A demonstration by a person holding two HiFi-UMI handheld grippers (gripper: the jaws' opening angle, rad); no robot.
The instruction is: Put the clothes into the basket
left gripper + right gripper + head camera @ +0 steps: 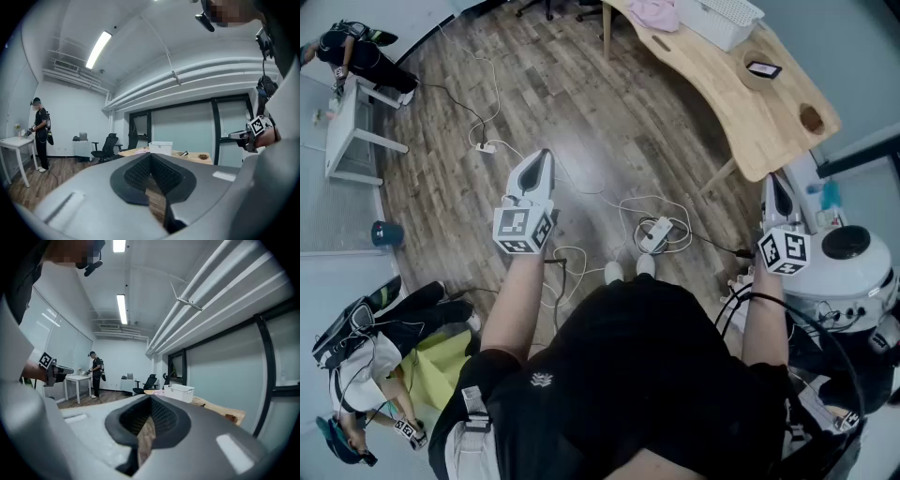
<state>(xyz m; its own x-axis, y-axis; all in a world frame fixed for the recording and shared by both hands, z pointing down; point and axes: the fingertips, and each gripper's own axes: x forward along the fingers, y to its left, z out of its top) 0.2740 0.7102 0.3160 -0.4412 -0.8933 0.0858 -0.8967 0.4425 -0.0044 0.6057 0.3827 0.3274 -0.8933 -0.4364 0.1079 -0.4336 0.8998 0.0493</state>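
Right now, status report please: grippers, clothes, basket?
Left gripper, right gripper shut, empty. Pink clothes on table beside white basket, not in. Cables across floor between.

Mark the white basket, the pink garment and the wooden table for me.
white basket (714,28), head view, its side wall.
pink garment (654,13), head view, middle of the heap.
wooden table (741,108), head view, bare top.

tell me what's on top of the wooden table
On the wooden table lie pink clothes, a white basket, a dark flat item and a small brown thing. The basket's inside cannot be seen.
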